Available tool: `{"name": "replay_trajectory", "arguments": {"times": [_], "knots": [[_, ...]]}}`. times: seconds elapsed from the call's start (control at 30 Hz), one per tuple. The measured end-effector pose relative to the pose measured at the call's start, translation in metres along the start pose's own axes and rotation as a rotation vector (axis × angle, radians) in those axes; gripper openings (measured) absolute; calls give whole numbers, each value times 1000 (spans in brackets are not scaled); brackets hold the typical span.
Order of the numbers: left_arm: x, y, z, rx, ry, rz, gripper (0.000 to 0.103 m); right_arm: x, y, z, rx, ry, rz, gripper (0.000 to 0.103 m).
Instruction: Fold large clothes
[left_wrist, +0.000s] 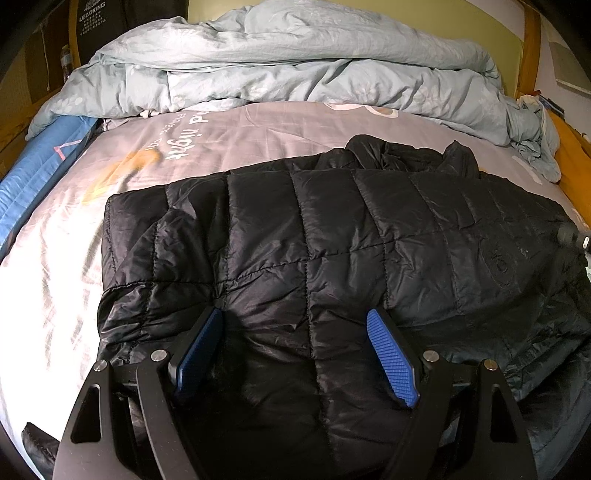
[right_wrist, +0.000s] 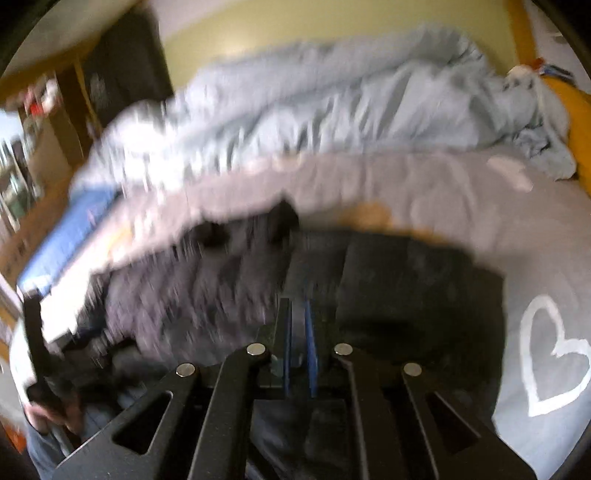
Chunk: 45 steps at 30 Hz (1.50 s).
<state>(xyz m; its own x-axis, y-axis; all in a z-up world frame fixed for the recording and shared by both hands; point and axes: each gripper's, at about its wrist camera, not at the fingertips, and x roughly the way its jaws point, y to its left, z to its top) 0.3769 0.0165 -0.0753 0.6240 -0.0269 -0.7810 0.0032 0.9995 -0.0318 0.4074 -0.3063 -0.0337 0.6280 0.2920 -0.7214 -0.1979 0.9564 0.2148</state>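
Jacket: we are looking at a black quilted puffer jacket (left_wrist: 314, 251) lying across the near half of the bed, already doubled over on itself, with its bunched collar or hood end toward the far right.
Where it is lying: it is resting on the grey printed bedsheet (left_wrist: 258, 129), well short of the heaped pale blue duvet (left_wrist: 295, 62) at the far end.
How it will handle: we are judging it light, soft and springy; the padding is likely to puff back up after each fold, and the shiny shell looks slippery, so layers may slide off one another.
Where to take hold: we are favouring a stitched seam or the hem edge at the near left corner, where the fabric is thinner and a pinch can bite through both layers instead of skating off a padded panel.
Left gripper: the left gripper (left_wrist: 295, 350) is hovering just over the near edge of the jacket with its blue pads (left_wrist: 393, 358) standing wide apart, nothing clamped between them.
Right gripper: the right gripper (right_wrist: 299, 347) is pointing down at the jacket's right part in a heavily blurred view; its jaws are nearly together and are just beginning to open, and we are seeing no fabric between them, though the blur is limiting certainty.
Surroundings: a blue mat (left_wrist: 40, 173) is lying along the bed's left side, and a white heart print (right_wrist: 550, 354) is showing on the sheet to the right of the jacket.
Risk: we are expecting trapped air to undo a loose fold.
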Motion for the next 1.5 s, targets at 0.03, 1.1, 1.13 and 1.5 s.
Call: {"name": "replay_trajectory", "arguments": {"times": [0.03, 1.1, 1.13, 1.5], "knots": [[0, 0, 0, 0, 1, 0, 82, 5, -1, -3, -2, 40, -7, 7], [-18, -35, -9, 103, 17, -200, 82, 19, 41, -63, -133, 169, -21, 57], [-17, -36, -9, 102, 17, -199, 82, 18, 41, -63, -137, 171, -19, 60], [-59, -25, 1, 52, -215, -183, 82, -18, 48, -50, -139, -59, -24, 89]]}}
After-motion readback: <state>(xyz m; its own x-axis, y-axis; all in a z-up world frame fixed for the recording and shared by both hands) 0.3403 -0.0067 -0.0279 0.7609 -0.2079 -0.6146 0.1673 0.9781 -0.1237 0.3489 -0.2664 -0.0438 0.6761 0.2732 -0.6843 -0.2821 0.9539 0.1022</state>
